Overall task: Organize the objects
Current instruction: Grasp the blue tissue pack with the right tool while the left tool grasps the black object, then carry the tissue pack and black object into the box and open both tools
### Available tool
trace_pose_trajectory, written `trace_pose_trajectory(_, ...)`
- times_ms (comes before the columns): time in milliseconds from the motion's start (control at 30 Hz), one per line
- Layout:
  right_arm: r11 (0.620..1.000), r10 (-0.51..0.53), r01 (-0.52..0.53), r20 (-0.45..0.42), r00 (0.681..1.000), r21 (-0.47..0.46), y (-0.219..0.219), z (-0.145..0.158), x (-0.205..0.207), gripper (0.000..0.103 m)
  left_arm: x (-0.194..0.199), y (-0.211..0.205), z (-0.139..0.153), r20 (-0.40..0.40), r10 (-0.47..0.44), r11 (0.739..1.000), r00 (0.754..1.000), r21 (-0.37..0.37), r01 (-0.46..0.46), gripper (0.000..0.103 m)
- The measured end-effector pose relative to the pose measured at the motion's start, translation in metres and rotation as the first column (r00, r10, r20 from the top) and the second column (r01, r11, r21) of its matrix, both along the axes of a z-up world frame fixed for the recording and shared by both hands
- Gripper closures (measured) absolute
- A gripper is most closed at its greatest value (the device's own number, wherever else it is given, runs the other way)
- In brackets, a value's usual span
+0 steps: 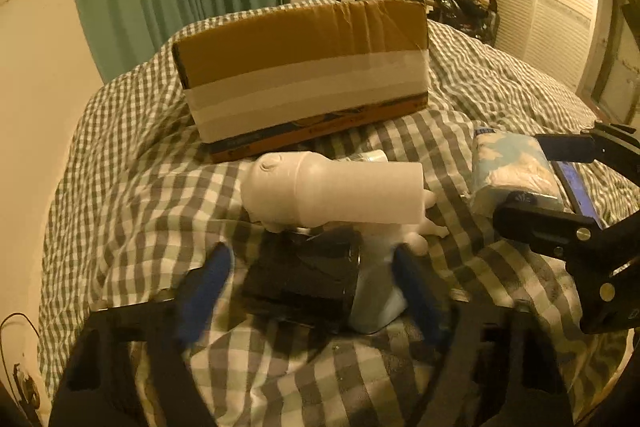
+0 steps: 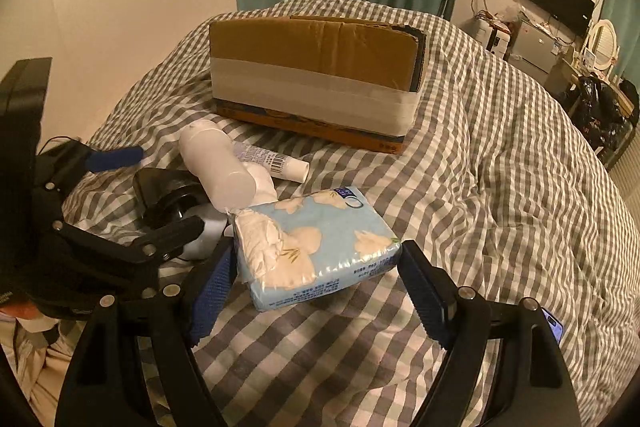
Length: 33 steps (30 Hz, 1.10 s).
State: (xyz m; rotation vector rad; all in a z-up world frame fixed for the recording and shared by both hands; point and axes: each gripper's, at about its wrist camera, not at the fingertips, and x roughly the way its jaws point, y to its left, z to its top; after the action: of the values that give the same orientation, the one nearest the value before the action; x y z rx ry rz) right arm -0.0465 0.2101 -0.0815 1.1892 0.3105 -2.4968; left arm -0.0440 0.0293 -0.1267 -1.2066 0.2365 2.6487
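Two grippers work over a checked bedspread [image 2: 480, 187], and the cardboard box [image 2: 316, 75] standing toward the far side serves as the landmark for everything else. Farthest left, in front of the box's left half, the left gripper [image 1: 312, 287] points down at a black object [image 1: 304, 275] lying next to a pale bottle-shaped piece [image 1: 380, 291]. Its jaws stand part-way open, one blue pad on each side of that pair; the blur hides whether either pad touches, so I cannot call it a grip. Between this pair and the box lies a white bottle [image 1: 336, 191] on its side, and a small white tube [image 2: 276, 161] rests just beside it, close to the box's front.

Further right, in front of the box's middle, sits the blue tissue pack [image 2: 320, 247], torn open at its left end. The right gripper [image 2: 316, 283] straddles it, jaws half-wide, both pads close against the pack's ends and seemingly touching, though whether they press is unclear.

The step in hand looks like the pickup: each gripper is settling on its own item, and nothing yet appears to be in the box. Next, I judge, each needs to squeeze firmly and lift clear. The tissue pack is soft and will give, so the pads should bite well in. The carry then goes forward and over the box's near wall.
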Motion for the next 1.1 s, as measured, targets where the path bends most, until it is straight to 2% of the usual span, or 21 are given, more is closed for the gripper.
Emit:
trace_pose_trajectory(33, 1.000, 0.001, -0.001, -0.001, 1.000, -0.002, -0.001, 0.000, 0.000, 0.023, 0.000, -0.001, 0.000, 0.004, -0.003, 1.000, 1.000, 0.004, 0.003, 0.044)
trace_pose_trajectory(67, 1.000, 0.002, -0.002, 0.000, 1.000, -0.004, -0.001, -0.001, 0.001, 0.023, 0.000, -0.002, 0.000, 0.006, 0.001, 1.000, 1.000, 0.003, -0.001, 0.050)
trace_pose_trajectory(333, 1.000, 0.006, -0.006, -0.006, 1.000, -0.006, -0.004, -0.001, 0.006, 0.023, 0.007, -0.004, 0.003, -0.001, 0.006, 1.000, 1.000, 0.001, -0.006, 0.053)
trace_pose_trajectory(567, 1.000, 0.002, -0.002, -0.018, 1.000, -0.007, -0.003, 0.001, 0.009, 0.023, 0.016, -0.011, 0.010, -0.032, 0.040, 0.999, 0.999, -0.033, -0.041, 0.054)
trace_pose_trajectory(1100, 1.000, 0.002, -0.003, -0.050, 0.999, -0.007, -0.004, 0.009, 0.020, 0.023, 0.031, -0.030, 0.034, -0.090, 0.084, 0.996, 0.992, -0.016, -0.086, 0.054)
